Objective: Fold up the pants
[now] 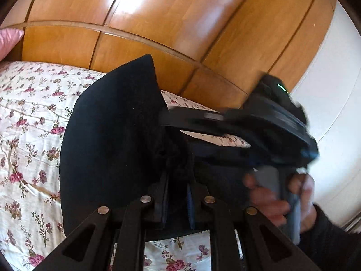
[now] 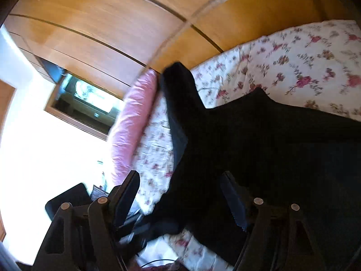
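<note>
The black pants point(image 1: 112, 135) hang lifted over the floral bedspread point(image 1: 29, 117). My left gripper point(image 1: 177, 198) is shut on a bunched edge of the pants, which rise in a dark flap in front of it. My right gripper point(image 1: 171, 118) reaches in from the right, blurred, with its fingers at the fabric's edge. In the right wrist view my right gripper point(image 2: 180, 192) has its jaws wide apart, and the pants point(image 2: 259, 140) spread between and beyond them across the bed.
A wooden headboard wall point(image 1: 158, 22) stands behind the bed. A pink pillow point(image 2: 133, 117) lies at the bed's end, also in the left wrist view point(image 1: 9, 40). A white wall point(image 1: 334, 90) is at the right. A framed mirror point(image 2: 88, 103) hangs on it.
</note>
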The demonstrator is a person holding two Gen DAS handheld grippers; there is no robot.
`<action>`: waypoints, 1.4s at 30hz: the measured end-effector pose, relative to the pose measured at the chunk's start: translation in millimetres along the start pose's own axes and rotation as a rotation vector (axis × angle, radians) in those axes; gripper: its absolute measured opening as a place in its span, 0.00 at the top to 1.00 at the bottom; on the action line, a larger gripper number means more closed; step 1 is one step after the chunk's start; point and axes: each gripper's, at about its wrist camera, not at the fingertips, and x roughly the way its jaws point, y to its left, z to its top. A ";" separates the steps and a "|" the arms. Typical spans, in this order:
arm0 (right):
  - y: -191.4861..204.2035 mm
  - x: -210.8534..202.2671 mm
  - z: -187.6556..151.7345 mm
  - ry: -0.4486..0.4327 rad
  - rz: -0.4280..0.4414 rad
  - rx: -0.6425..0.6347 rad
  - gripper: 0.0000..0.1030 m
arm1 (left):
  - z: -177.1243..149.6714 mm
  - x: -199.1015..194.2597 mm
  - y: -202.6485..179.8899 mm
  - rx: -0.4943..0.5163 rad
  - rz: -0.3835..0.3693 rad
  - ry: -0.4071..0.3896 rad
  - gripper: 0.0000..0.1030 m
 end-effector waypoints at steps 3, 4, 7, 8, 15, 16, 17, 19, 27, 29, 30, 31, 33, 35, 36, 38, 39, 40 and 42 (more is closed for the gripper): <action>0.7 27.4 10.0 0.064 -0.047 -0.025 0.65 | -0.5 3.1 -3.6 0.028 0.020 0.011 0.87; 2.2 34.5 11.4 0.087 -0.088 -0.046 0.77 | -1.0 2.1 -3.8 0.037 0.030 0.011 0.87; 6.3 36.4 12.1 0.095 -0.091 -0.073 0.86 | 2.4 -6.5 -1.8 0.053 0.048 0.014 0.86; 9.7 32.3 12.6 0.085 -0.081 -0.081 0.86 | 5.1 -14.0 3.3 0.031 0.009 0.002 0.85; 27.9 -5.4 20.4 0.015 -0.030 -0.089 0.87 | 18.2 -88.4 47.1 -0.097 -0.174 -0.154 0.80; 31.9 -13.1 19.4 0.005 -0.020 -0.090 0.87 | 20.1 -95.6 56.5 -0.125 -0.159 -0.177 0.78; 34.7 -18.6 18.5 -0.003 -0.014 -0.094 0.87 | 21.8 -101.1 67.0 -0.158 -0.135 -0.195 0.78; 42.4 -34.3 15.6 -0.029 0.005 -0.100 0.87 | 21.7 -105.2 83.1 -0.209 -0.086 -0.203 0.78; 50.7 -110.9 6.3 -0.161 0.033 -0.102 0.87 | 19.7 -58.7 84.5 -0.259 -0.055 -0.108 0.78; 43.8 -131.2 1.9 -0.192 0.024 -0.095 0.87 | 19.3 -44.6 73.7 -0.242 -0.079 -0.081 0.77; 38.9 -141.8 -0.8 -0.209 0.011 -0.088 0.87 | 19.3 -36.8 66.6 -0.231 -0.096 -0.065 0.77; 33.6 -151.4 -3.4 -0.223 0.001 -0.079 0.87 | 19.2 -29.6 60.2 -0.221 -0.111 -0.050 0.77; 16.2 -173.1 -10.8 -0.254 -0.030 -0.052 0.87 | 18.3 -17.8 47.1 -0.199 -0.132 -0.020 0.77; -2.0 -188.5 -18.6 -0.272 -0.060 -0.025 0.87 | 16.2 -3.4 31.7 -0.168 -0.156 0.022 0.77; -10.9 -193.9 -21.3 -0.281 -0.075 -0.008 0.87 | 14.5 2.4 24.7 -0.153 -0.166 0.041 0.77; -35.9 -206.6 -29.9 -0.292 -0.107 0.035 0.87 | 9.6 16.6 8.8 -0.114 -0.185 0.090 0.77; -45.3 -209.7 -32.7 -0.292 -0.118 0.048 0.87 | 6.3 23.2 2.0 -0.096 -0.189 0.114 0.77; -59.7 -213.2 -37.6 -0.292 -0.141 0.074 0.87 | 2.0 30.7 -5.1 -0.077 -0.194 0.145 0.77; -83.3 -215.1 -44.2 -0.283 -0.171 0.123 0.87 | -5.2 41.1 -13.4 -0.054 -0.197 0.187 0.77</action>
